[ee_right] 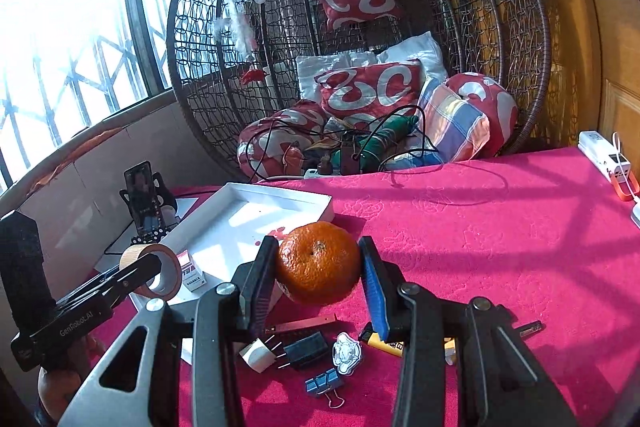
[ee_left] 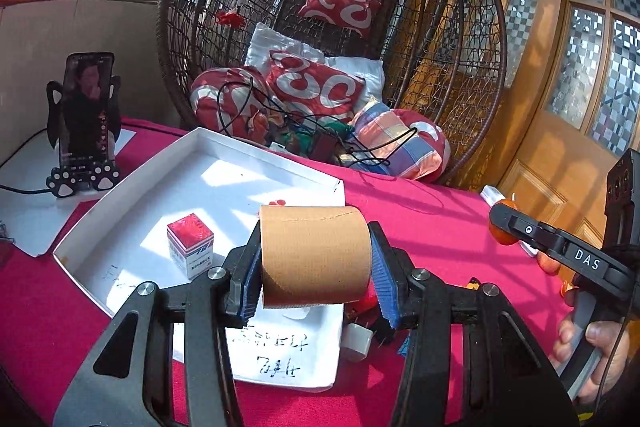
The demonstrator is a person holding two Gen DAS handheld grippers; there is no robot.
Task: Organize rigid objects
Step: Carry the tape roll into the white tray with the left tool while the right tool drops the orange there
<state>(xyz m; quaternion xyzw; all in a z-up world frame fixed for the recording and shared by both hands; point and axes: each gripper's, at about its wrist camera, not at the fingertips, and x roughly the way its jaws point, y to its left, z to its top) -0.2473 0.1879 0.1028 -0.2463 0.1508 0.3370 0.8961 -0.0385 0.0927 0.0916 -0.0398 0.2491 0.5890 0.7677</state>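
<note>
Two grippers are in use. The left gripper (ee_left: 316, 263) is clamped partway closed on one roll of brown tape (ee_left: 314, 255), raised over the near end of the white tray (ee_left: 120, 203). The right gripper (ee_right: 318, 267) is clamped partway closed on one orange mandarin (ee_right: 318, 263), raised above the red tablecloth (ee_right: 500, 247) just right of the tray.

Tray contents: one small red-and-white box (ee_left: 191, 245); no other item in the tray can be made out. Handwriting shows on the white surface at the tray's near end and is not legible.

Loose items on the cloth below the right gripper, one each:
- white plug adapter (ee_right: 260, 353)
- black binder clip (ee_right: 306, 349)
- blue binder clip (ee_right: 324, 383)
- small white charm (ee_right: 347, 351)
- yellow lighter (ee_right: 386, 343)

One phone (ee_left: 86, 107) stands in a paw-shaped holder left of the tray. One white power bank (ee_right: 604, 155) lies at the far right edge of the cloth.

Readable markings: "DAS" on the right gripper body in the left wrist view; "GenRobot.AI" on the left gripper body in the right wrist view
</note>
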